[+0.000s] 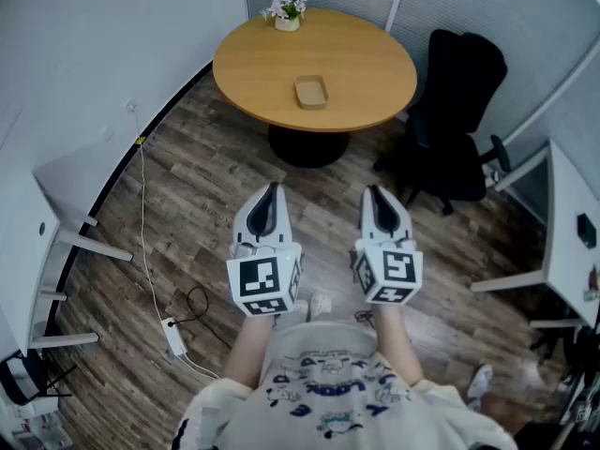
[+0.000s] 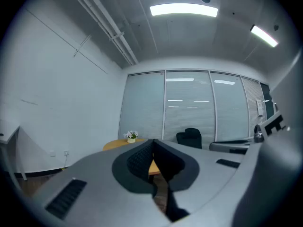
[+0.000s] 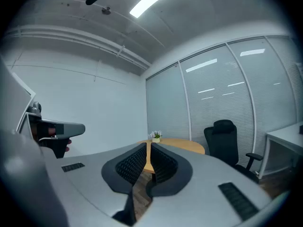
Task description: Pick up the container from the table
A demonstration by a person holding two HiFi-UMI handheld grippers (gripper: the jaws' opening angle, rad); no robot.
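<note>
Left claw (image 1: pixel 272 190) and right claw (image 1: pixel 377 193) are both closed on nothing, well short of the round worktop (image 1: pixel 375 64). The container (image 1: pixel 311 91), a shallow tan tray, sits near the worktop's middle. It looks light and stiff, so pinching one low rim wall should serve.

We look down on a round wooden tabletop (image 1: pixel 366 64) that stands on a dark pedestal base (image 1: pixel 307 145), which rests on the plank floor (image 1: pixel 197 214). Two things lie on the tabletop. The container (image 1: pixel 311 92), a shallow tan tray, sits near the near edge, about midway along it. A small pot of white flowers (image 1: pixel 286 14) stands at the far edge, a little left of the middle, well apart from the container.
</note>
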